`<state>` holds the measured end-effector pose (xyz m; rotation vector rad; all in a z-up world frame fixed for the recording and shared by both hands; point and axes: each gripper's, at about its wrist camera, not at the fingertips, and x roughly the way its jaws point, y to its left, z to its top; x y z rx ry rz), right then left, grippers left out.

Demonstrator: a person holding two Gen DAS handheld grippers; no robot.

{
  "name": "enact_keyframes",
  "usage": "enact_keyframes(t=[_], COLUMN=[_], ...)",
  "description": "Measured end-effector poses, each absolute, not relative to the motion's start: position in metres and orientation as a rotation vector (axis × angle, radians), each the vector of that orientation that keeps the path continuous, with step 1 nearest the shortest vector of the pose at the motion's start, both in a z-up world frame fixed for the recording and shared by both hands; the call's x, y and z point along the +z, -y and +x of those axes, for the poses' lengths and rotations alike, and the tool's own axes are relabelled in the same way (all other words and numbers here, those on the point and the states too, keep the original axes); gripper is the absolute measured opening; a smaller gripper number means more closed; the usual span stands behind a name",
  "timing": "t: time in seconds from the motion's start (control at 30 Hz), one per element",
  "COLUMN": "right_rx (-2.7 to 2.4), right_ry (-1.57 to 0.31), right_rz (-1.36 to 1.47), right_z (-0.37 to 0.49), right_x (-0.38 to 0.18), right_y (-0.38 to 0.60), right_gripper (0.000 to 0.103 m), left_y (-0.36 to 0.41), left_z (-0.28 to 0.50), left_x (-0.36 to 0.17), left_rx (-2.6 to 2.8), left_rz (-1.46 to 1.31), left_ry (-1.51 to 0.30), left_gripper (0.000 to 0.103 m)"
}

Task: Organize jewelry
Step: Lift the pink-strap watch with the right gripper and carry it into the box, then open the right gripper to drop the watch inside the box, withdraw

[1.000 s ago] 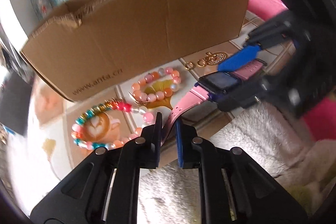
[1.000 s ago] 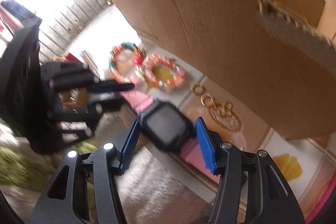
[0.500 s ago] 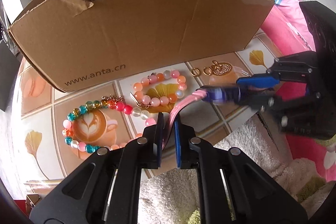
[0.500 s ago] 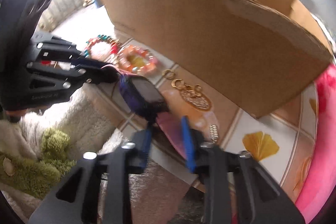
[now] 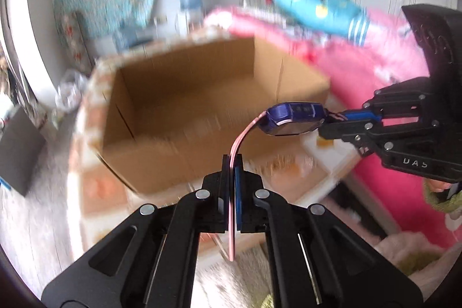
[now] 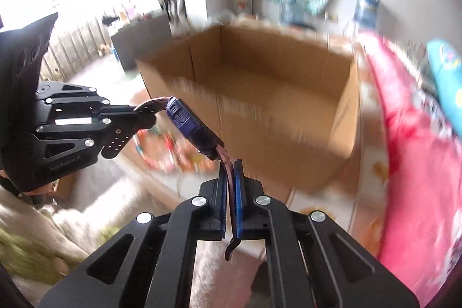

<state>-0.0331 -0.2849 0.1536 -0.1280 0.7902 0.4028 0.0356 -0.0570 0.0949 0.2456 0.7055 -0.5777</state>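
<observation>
A smart watch with a blue case [image 5: 293, 117] and pink straps hangs in the air between my two grippers. My left gripper [image 5: 232, 160] is shut on one pink strap [image 5: 239, 139]. My right gripper [image 6: 230, 166] is shut on the other strap [image 6: 223, 156]; it also shows in the left wrist view [image 5: 332, 120] at the right of the watch. The watch case [image 6: 187, 124] is held just in front of and above the near wall of the open cardboard box [image 5: 184, 106], whose inside [image 6: 277, 94] looks bare.
Blurred bead bracelets [image 6: 161, 146] lie on the patterned tabletop [image 5: 95, 186] in front of the box. Pink bedding [image 5: 361, 68] is at the right. A white fluffy rug [image 5: 231, 282] lies below the grippers. A dark box [image 5: 17, 152] stands at the left.
Both grippers have lifted the watch off the tabletop to the height of the box rim. The views now look down into the open box; the bracelets stayed on the table.
</observation>
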Motion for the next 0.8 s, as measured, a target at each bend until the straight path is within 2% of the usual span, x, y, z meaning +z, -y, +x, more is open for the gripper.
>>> enact_keyframes(t=[0.13,0.27,0.37,0.57,0.8], right_rx=[0.458,0.508,0.516,0.482,0.402], right_ry=[-0.781,-0.920,-1.101,-1.353,-1.452], right_rz=[-0.135,-0.076,-0.037,-0.021,-0.019], right_z=[0.013,0.096,0.162,0.235,0.273], right_x=[0.183,0.173,0.141,0.077,0.042], right_y=[0.281,0.277,0.268,0.268,0.274], right_gripper=[0.005,0.004,0.004,0.004,0.009], left_y=[0.051,0.049,0.055,0.077,0.095], left_z=[0.073,0.145,0.195,0.262,0.293], left_x=[0.138,0.147,0.132,0.073,0.034], left_rx=[-0.565,-0.543,-0.511,-0.487,-0.435], left_rz=[0.222,0.182,0.237,0.335,0.448], left_ry=[-0.666,-0.777,-0.870,-1.091,-1.164], left_gripper=[0.002,0.002,0.002,0.002,0.006])
